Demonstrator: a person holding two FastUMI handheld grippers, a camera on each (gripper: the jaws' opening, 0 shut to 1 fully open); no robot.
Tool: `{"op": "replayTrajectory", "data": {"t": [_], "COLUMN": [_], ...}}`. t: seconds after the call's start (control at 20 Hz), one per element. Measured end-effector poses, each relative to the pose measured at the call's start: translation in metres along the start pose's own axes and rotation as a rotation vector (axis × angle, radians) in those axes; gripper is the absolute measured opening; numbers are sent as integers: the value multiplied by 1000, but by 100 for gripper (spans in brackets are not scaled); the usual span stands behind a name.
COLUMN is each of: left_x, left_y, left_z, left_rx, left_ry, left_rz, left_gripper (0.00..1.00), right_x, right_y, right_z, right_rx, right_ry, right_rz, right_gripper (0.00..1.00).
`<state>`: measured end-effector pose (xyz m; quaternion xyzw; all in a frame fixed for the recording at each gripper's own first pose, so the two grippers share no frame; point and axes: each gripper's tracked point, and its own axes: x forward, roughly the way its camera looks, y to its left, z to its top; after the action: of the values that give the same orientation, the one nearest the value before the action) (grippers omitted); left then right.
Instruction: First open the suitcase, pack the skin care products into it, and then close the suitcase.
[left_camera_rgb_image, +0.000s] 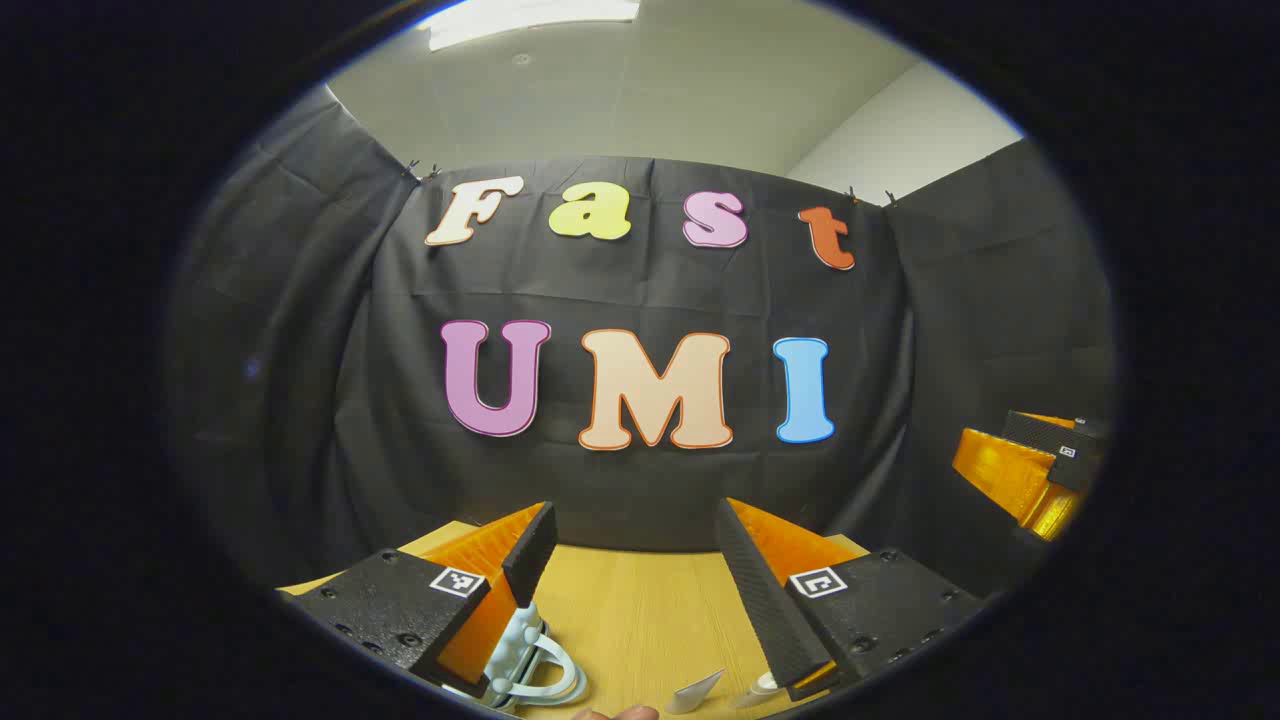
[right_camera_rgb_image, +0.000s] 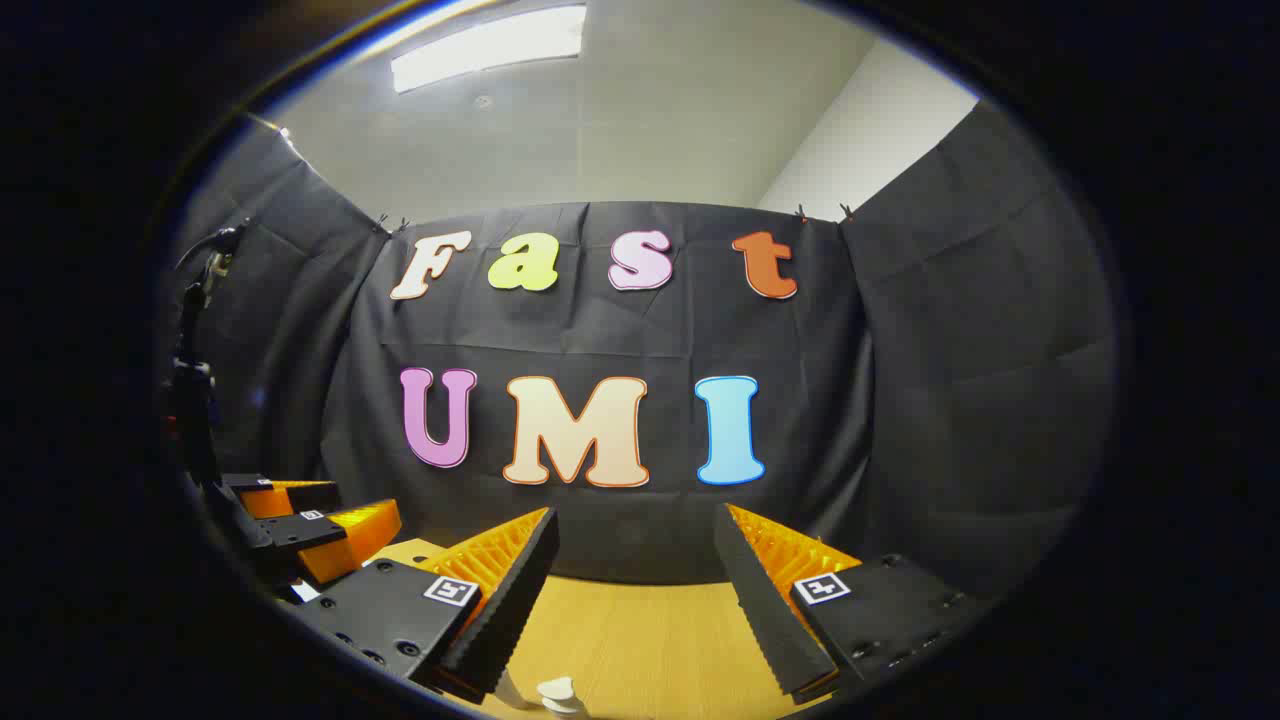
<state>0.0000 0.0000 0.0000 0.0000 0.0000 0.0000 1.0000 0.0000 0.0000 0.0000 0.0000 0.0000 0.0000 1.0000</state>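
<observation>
Ridged fingers (left_camera_rgb_image: 775, 600) spread above grained wooden table (left_camera_rgb_image: 640, 620), pale looped handle (left_camera_rgb_image: 545, 670).

The surface (left_camera_rgb_image: 640, 620) looks like pale wood with a fine lengthwise grain and a smooth, faintly satin finish. The booth's wall (left_camera_rgb_image: 620, 480) is matt cloth, creased and hanging in soft folds. A pale blue item (left_camera_rgb_image: 520, 660) by the left tongs (left_camera_rgb_image: 633, 590) looks like glossy, smooth plastic (its handle loop catches light). The tongs' inner faces are ribbed and matt.
</observation>
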Motion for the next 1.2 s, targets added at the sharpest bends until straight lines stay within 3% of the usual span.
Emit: {"op": "replayTrajectory", "data": {"t": [0.45,0.8,0.95,1.2], "left_x": [-14,-33,-32,-20], "left_y": [4,43,57,74], "left_z": [-7,-117,-167,-245], "left_rx": [28,90,111,152], "left_ry": [8,303,427,613], "left_rz": [12,125,120,59], "left_gripper": [95,95,95,94], "right_x": [-12,-10,-3,11], "right_y": [-10,-14,-23,-19], "right_z": [-4,-48,-65,-65], "right_rx": [-3,32,0,-31], "right_ry": [-4,90,138,140], "right_rz": [-2,115,97,2], "right_gripper": [98,98,98,98]}}
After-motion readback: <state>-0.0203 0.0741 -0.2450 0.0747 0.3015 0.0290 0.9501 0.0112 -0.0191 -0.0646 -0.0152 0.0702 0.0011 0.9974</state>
